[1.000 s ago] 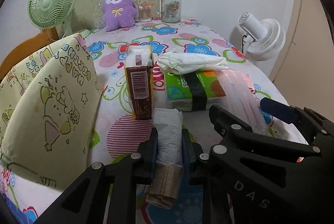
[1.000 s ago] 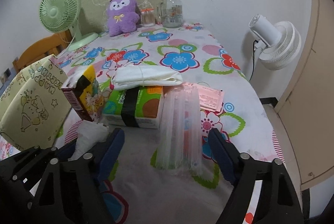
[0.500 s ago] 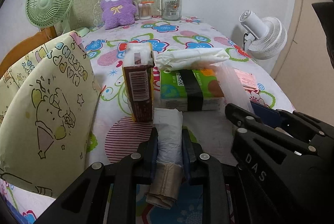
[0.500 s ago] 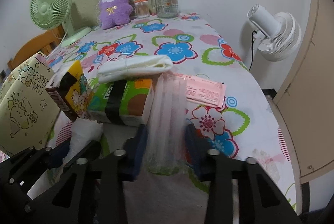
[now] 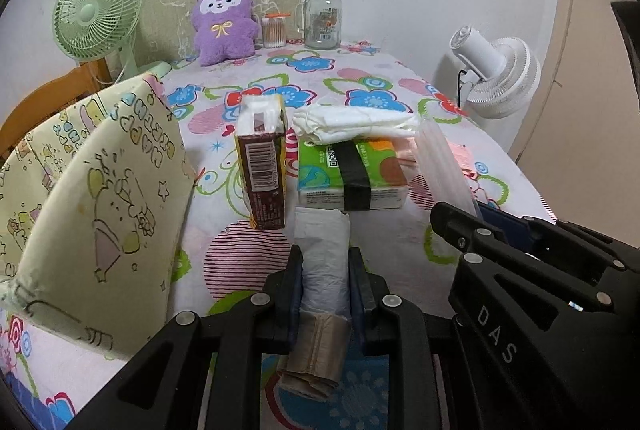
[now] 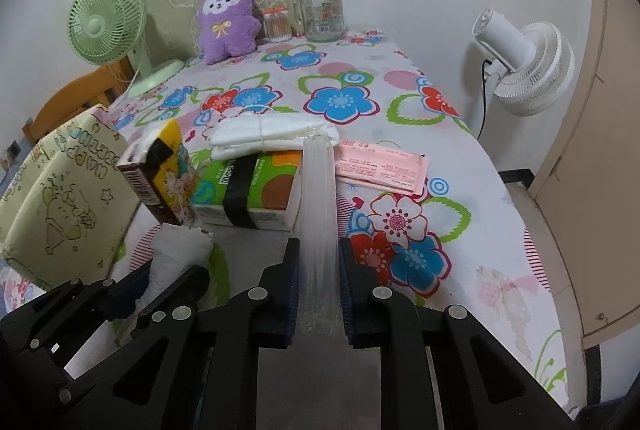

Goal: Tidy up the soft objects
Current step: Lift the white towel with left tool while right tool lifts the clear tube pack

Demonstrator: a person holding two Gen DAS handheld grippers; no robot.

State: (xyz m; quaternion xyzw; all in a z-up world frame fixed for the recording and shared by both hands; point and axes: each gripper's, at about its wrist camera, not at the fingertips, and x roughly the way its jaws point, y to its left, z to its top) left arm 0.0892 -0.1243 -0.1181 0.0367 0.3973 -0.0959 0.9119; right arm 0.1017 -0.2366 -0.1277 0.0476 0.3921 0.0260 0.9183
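My left gripper point(image 5: 325, 262) is shut on a white roll of plastic bags point(image 5: 323, 262) with a tan end, just above the flowered tablecloth. My right gripper point(image 6: 319, 254) is shut on a clear plastic packet point(image 6: 318, 197) that sticks out forward, squeezed narrow between the pads. Ahead lie a green tissue pack point(image 5: 352, 169) with a black band and a folded white cloth point(image 5: 356, 123) on top of it. A brown and yellow tissue box point(image 5: 262, 165) stands upright to its left. The right gripper point(image 5: 520, 270) shows at the right of the left wrist view.
A pale yellow cartoon-print bag point(image 5: 92, 197) stands open at the left. A pink paper packet point(image 6: 384, 167) lies right of the tissue pack. At the far end are a purple plush point(image 5: 224, 21), a glass jar point(image 5: 322, 15) and a green fan point(image 5: 98, 9); a white fan point(image 6: 524, 65) stands off the right edge.
My right gripper closed from wide open onto the clear plastic packet, which is now pinched narrow. The left gripper kept its hold on the bag roll and stayed in place.
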